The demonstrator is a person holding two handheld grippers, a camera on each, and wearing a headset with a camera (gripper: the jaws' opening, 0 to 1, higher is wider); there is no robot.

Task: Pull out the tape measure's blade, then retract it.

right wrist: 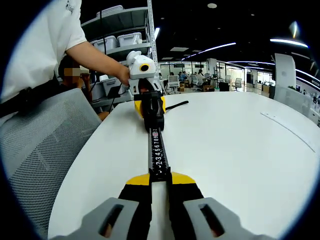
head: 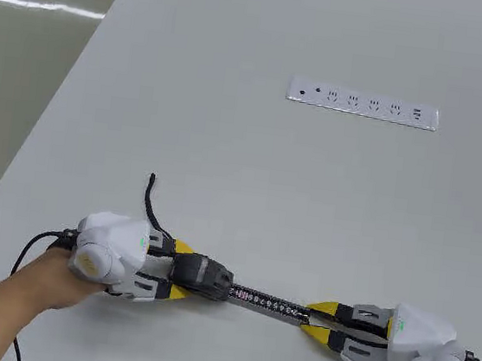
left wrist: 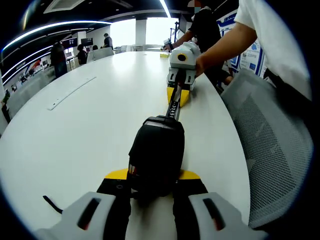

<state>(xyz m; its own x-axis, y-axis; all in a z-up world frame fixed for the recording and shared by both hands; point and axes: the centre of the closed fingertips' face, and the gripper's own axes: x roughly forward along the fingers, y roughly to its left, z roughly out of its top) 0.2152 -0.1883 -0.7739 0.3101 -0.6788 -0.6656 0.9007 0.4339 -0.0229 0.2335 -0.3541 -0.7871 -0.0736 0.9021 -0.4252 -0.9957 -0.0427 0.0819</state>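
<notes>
A black tape measure case (head: pixel 201 277) lies on the white table near the front edge, and my left gripper (head: pixel 180 270) is shut on it. In the left gripper view the case (left wrist: pixel 156 155) sits between the yellow-tipped jaws. A short length of black blade (head: pixel 266 303) with white numbers runs from the case to the right. My right gripper (head: pixel 316 320) is shut on the blade's end. In the right gripper view the blade (right wrist: pixel 156 150) stretches away from the jaws to the case (right wrist: pixel 151 112) and the left gripper (right wrist: pixel 142 70).
A white power strip (head: pixel 363 103) lies flat at the far right of the table (head: pixel 230 127). A black strap (head: pixel 151 201) trails from the case toward the table's middle. The table's left edge drops to a green floor (head: pixel 30 43). A mesh chair (left wrist: pixel 270 135) stands beside the table.
</notes>
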